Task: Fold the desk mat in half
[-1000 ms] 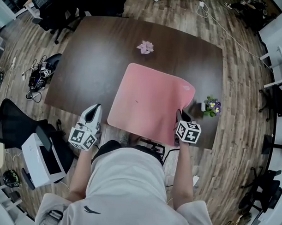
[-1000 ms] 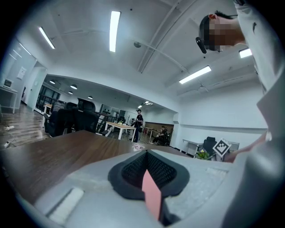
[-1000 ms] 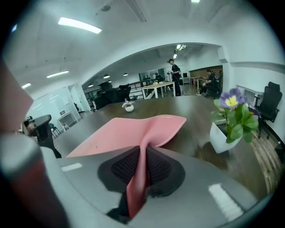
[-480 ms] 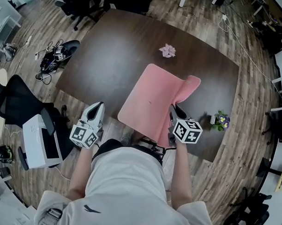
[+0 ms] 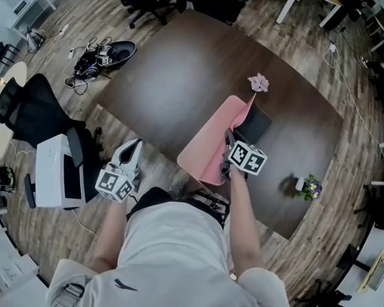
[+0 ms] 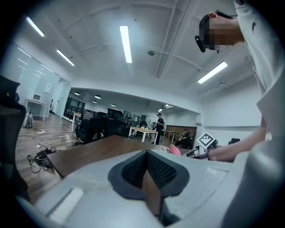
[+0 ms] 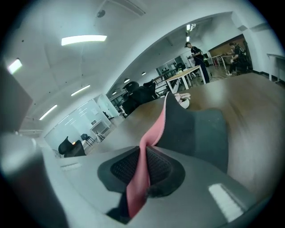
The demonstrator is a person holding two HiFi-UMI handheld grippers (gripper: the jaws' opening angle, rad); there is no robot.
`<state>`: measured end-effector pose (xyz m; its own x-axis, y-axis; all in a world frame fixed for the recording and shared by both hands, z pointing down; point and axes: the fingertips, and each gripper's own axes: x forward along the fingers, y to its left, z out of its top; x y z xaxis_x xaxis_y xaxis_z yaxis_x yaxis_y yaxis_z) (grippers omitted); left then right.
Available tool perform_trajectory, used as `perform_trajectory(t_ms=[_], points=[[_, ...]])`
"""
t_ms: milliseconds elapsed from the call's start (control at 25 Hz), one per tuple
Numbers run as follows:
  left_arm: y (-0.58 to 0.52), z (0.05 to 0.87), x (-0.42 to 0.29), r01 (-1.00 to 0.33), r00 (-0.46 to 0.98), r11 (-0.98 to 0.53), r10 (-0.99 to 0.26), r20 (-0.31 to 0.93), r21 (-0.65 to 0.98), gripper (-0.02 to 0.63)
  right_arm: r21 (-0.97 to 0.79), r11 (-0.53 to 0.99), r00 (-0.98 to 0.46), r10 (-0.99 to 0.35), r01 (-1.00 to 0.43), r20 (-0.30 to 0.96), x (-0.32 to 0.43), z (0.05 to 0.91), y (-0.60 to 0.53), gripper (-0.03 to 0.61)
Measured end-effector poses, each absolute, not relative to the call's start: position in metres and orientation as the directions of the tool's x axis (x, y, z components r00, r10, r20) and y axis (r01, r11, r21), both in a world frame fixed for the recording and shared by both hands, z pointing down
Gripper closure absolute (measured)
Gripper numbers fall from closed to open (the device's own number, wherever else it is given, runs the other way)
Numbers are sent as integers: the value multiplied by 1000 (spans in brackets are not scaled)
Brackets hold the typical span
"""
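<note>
The pink desk mat (image 5: 208, 144) lies on the dark brown table (image 5: 182, 74) near its front edge. Its right side is lifted and curled leftward, and the dark underside (image 5: 253, 123) shows. My right gripper (image 5: 228, 152) is shut on that raised edge; in the right gripper view the pink edge (image 7: 153, 129) runs between the pads, with the dark underside (image 7: 196, 129) hanging to the right. My left gripper (image 5: 126, 157) hovers off the table's front edge, left of the mat, shut and holding nothing (image 6: 144, 171).
A pink paper flower (image 5: 258, 83) lies just beyond the mat's far corner. A small pot of purple flowers (image 5: 310, 185) stands near the table's right edge. On the floor at left are a black chair (image 5: 30, 112), a white box (image 5: 53, 170) and a tangle of cables (image 5: 98, 55).
My right gripper has moved left and up with the mat's right edge, so the mat now stands folded up with its dark underside showing. The left gripper has stayed where it was.
</note>
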<state>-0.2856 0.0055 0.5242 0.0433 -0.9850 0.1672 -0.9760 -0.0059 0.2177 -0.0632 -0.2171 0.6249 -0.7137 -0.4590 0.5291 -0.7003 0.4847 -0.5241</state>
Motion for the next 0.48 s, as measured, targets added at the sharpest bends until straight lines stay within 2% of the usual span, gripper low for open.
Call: perform_trajectory(t_ms=[200, 480], points=[[13, 524, -297, -977, 16, 22, -985, 174, 213, 609, -511, 408, -654, -450, -756, 609, -86, 664, -232, 532], [20, 526, -301, -976, 5, 35, -983, 184, 216, 609, -449, 405, -601, -448, -797, 662, -102, 691, -230, 509]])
